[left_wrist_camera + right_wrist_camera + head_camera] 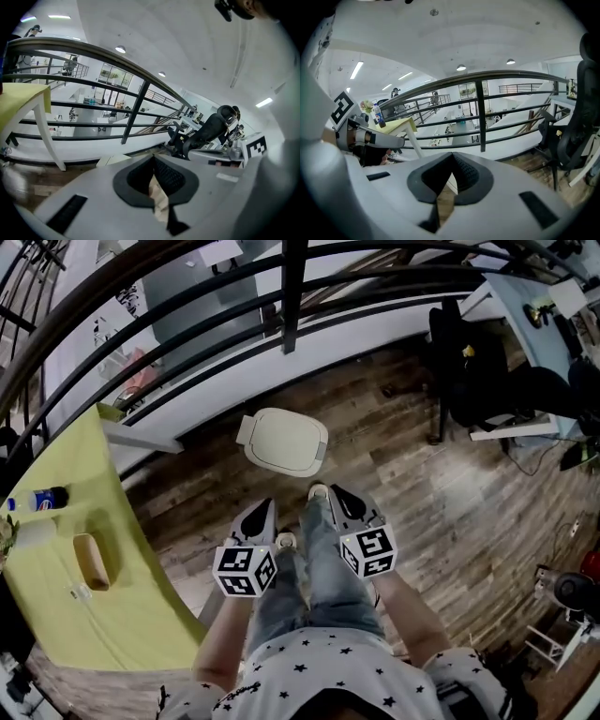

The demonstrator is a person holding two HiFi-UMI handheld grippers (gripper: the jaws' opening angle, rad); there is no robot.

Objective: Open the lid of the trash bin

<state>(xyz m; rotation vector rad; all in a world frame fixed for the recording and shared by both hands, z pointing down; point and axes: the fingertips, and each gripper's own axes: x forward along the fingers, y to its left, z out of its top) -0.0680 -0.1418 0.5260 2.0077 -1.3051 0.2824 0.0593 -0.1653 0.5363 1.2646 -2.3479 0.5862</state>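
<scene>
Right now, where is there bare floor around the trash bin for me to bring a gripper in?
Bare wood floor lies right of the trash bin, up to the office chair, and in front of it, toward the left gripper and right gripper. Tight: behind it the railing wall, left of it the yellow table.

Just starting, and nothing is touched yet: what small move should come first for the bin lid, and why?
Probably move the right gripper forward and down toward the cream plastic trash bin, opening its fingers. The bin sits closed, and both the right and the left gripper are shut, empty and short of it.
</scene>
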